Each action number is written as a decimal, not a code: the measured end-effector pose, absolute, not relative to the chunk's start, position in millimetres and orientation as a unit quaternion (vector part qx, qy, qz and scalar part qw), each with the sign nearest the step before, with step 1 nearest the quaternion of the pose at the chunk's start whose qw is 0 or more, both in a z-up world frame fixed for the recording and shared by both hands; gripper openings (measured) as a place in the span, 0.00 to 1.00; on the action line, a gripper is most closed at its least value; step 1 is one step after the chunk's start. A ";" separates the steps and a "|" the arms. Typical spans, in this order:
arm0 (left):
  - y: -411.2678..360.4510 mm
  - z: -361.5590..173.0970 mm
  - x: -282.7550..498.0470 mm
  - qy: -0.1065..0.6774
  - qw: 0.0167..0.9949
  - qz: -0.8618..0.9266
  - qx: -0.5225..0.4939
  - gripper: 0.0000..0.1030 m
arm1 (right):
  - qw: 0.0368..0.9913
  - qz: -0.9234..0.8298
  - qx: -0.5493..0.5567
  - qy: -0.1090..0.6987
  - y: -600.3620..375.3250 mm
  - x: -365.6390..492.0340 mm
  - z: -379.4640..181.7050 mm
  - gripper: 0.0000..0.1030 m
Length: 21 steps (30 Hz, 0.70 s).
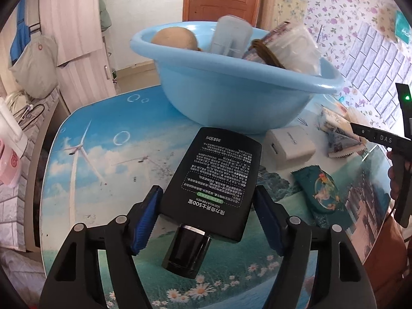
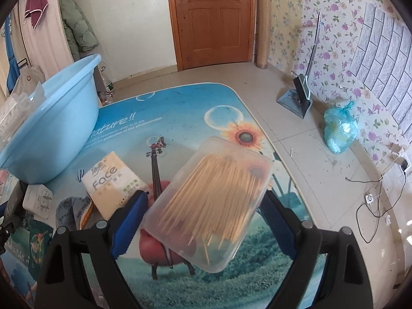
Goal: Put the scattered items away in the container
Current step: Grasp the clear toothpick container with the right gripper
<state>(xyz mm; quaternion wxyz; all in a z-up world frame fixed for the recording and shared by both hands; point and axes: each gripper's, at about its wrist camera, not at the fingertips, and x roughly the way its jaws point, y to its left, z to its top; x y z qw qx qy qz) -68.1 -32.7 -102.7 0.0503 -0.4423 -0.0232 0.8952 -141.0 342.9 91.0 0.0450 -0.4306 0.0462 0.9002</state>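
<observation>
My left gripper (image 1: 207, 199) is shut on a black lotion tube (image 1: 215, 180), cap toward me, held above the printed table (image 1: 85, 159). Just beyond it stands the light blue basin (image 1: 231, 97), holding a round tan item, a pale grey case and plastic packets. My right gripper (image 2: 203, 203) is shut on a clear plastic box of toothpicks (image 2: 213, 200), lifted over the table (image 2: 180, 118). The basin (image 2: 49, 134) sits to its left. On the table lie a white charger (image 1: 291, 144), a green sachet (image 1: 319, 188) and a tissue pack (image 2: 113, 180).
The right hand-held gripper (image 1: 386, 139) shows at the right edge of the left wrist view. A patterned snack packet (image 1: 337, 128) lies by the basin. On the floor to the right are a dustpan with broom (image 2: 298, 97), a blue rubbish bag (image 2: 340, 128) and cables (image 2: 373, 200).
</observation>
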 end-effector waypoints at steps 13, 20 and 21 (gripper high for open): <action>-55.3 -101.5 -57.5 -0.051 0.030 0.895 -0.442 0.69 | -0.098 0.895 -0.436 -0.017 302.7 -102.2 94.2 0.72; -55.0 -101.6 -60.8 -0.042 0.033 0.895 -0.442 0.69 | -0.099 0.887 -0.451 -0.035 306.9 -86.4 96.5 0.69; -54.3 -102.6 -61.7 -0.040 0.033 0.895 -0.443 0.69 | -0.094 0.887 -0.452 -0.034 310.2 -87.6 97.2 0.69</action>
